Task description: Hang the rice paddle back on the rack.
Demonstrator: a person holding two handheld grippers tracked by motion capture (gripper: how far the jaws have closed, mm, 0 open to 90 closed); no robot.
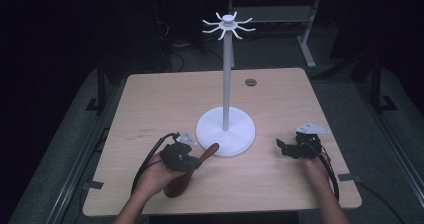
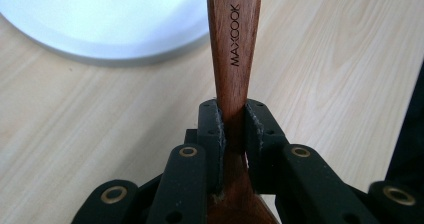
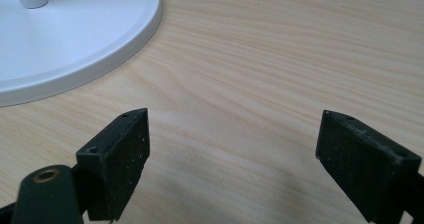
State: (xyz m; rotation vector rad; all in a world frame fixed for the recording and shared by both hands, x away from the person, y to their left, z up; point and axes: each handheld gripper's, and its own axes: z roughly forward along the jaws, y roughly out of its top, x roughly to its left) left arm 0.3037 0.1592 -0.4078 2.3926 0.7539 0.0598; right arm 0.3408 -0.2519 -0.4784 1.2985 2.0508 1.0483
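The left gripper (image 1: 186,156) is clenching a wooden spoon (image 2: 234,49) near the worktop's front edge, handle running toward the white stand (image 1: 226,129) just beyond, while the right gripper (image 3: 232,159) is gaping empty toward the right edge.

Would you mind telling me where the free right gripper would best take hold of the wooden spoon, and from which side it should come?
Probably the upper handle of the wooden spoon, beyond the left gripper, whose jaws are shut on the narrow neck. That stretch is bare, flat-sided and angled toward the white stand base. The open right gripper should come from the person's right, its jaws closing across the handle's flat faces.
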